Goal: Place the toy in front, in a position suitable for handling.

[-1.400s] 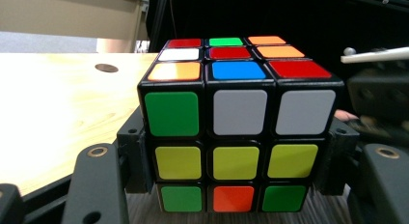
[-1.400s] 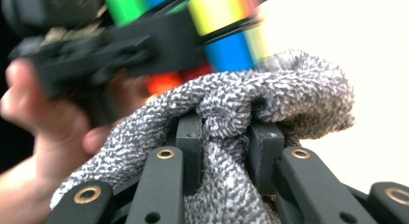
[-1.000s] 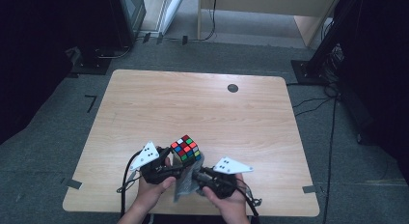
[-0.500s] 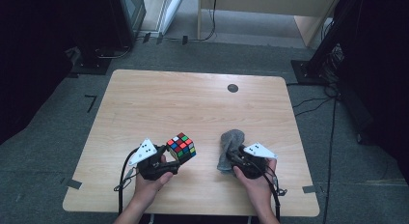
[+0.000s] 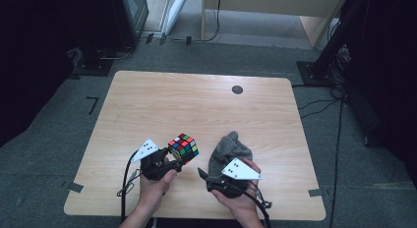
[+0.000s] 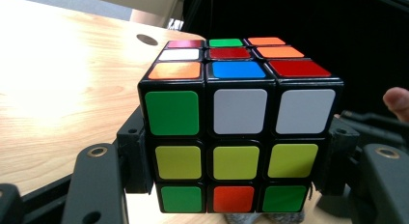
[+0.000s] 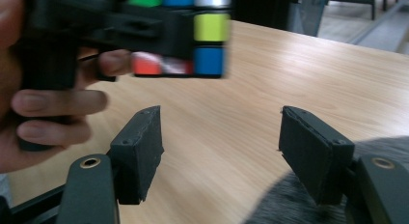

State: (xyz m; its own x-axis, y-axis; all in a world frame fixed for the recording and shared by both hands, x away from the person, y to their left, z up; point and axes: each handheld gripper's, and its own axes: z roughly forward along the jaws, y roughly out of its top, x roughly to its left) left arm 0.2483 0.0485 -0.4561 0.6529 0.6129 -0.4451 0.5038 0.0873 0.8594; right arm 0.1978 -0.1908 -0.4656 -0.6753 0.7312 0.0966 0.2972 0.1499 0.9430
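Observation:
My left gripper point(image 5: 177, 158) is shut on a scrambled Rubik's cube point(image 5: 183, 147) and holds it just above the wooden table point(image 5: 147, 105), near the front edge. In the left gripper view the cube point(image 6: 238, 137) sits between both jaws, with white, yellow and green stickers facing the camera. A crumpled grey cloth point(image 5: 229, 149) lies on the table to the right of the cube. My right gripper point(image 5: 202, 173) is just in front of the cloth. Its jaws have just been opening and stand apart with nothing between them point(image 7: 219, 132). The cloth point(image 7: 289, 204) lies beside the right jaw.
A black round cap point(image 5: 237, 89) sits in the table's far right part. Dark cabinets point(image 5: 123, 21) and cables point(image 5: 319, 102) are on the floor beyond the table. Wide bare tabletop stretches behind the cube and cloth.
The right gripper carried the cloth away from the cube to the right, let it go on the table and opened. The left gripper kept still with the cube.

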